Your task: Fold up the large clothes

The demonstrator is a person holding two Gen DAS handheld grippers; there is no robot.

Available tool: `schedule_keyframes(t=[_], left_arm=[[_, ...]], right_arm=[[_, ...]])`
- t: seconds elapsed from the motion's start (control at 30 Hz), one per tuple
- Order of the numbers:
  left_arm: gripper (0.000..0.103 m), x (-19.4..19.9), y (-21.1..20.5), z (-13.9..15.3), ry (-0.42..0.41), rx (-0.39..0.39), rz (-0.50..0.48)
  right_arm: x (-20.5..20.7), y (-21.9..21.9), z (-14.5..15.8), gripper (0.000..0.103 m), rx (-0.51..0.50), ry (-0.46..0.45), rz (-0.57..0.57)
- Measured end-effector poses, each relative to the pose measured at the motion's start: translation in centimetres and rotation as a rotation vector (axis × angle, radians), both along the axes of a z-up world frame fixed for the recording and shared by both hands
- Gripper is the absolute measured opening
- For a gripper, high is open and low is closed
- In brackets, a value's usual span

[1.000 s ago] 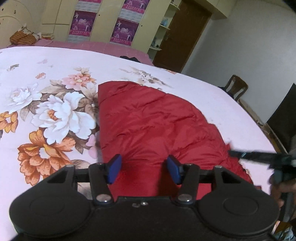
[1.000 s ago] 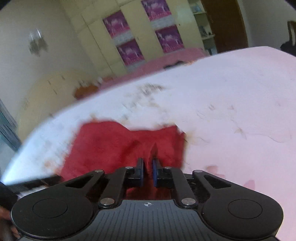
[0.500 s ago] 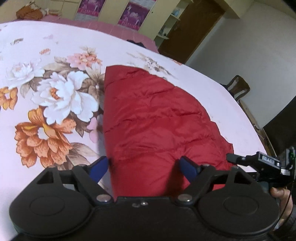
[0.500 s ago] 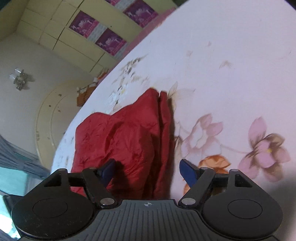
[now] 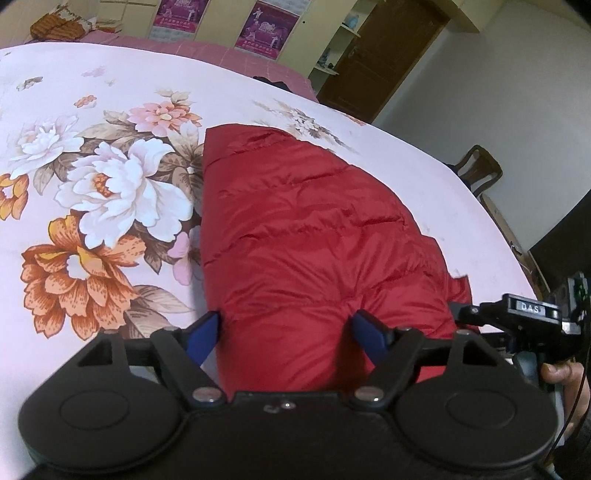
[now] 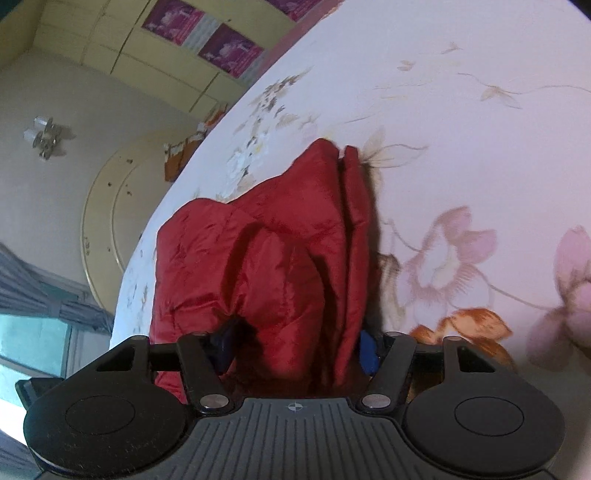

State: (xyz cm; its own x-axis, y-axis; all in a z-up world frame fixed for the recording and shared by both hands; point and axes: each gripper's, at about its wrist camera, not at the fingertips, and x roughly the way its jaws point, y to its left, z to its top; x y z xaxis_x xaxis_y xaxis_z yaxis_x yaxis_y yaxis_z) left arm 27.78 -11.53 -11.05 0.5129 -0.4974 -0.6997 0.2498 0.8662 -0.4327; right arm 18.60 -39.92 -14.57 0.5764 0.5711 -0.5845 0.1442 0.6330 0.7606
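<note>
A red puffer jacket (image 5: pixel 306 229) lies folded lengthwise on the floral bedsheet (image 5: pixel 92 206). My left gripper (image 5: pixel 284 328) straddles the jacket's near end. Its jaws are closing, with the padded end between them and the blue pads (image 5: pixel 205 332) at its sides, not visibly squeezing. In the right wrist view the red jacket (image 6: pixel 266 251) bunches into thick folds. My right gripper (image 6: pixel 295 347) is closing on that fold, its blue pads (image 6: pixel 367 350) pressed into the fabric on both sides. The right gripper (image 5: pixel 517 314) also shows at the jacket's right edge, held by a hand (image 5: pixel 561 373).
The bedsheet (image 6: pixel 461 110) spreads wide around the jacket. A wooden chair (image 5: pixel 480 173) stands beyond the bed's right edge and a brown door (image 5: pixel 384 55) behind it. Yellow cupboards with purple posters (image 5: pixel 264 24) line the far wall.
The right gripper went from shut to wide, rolled, and now narrows around the jacket's fold. The left gripper's jaws spread wider around the jacket's near end.
</note>
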Motion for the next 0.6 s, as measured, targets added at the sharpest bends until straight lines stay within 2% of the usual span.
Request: schedule_keyframes(t=[0.07, 0.27, 0.37, 0.47, 0.6], left_arm=[[0.073, 0.0, -0.2, 0.0, -0.001, 0.006, -0.002], [0.062, -0.5, -1.1, 1.1, -0.029, 0.047, -0.018], [0.063, -0.7, -1.6, 1.1, -0.041, 0.094, -0.029], [0.063, -0.5, -1.9, 0.8, -0.035, 0.112, -0.025], [0.059, -0.9, -2.0, 1.2, -0.047, 0.105, -0.013]], right_arm=[[0.4, 0.5, -0.3, 0.045, 0.006, 0.004, 0.013], [-0.3, 1.4, 0.8, 0.029, -0.018, -0.048, 0.022], [-0.8, 2.0, 1.0, 0.029, -0.063, -0.071, 0.034], [-0.5, 1.8, -0.1, 0.029, -0.039, -0.044, 0.026], [-0.8, 1.3, -0.1, 0.029, -0.018, -0.049, 0.026]])
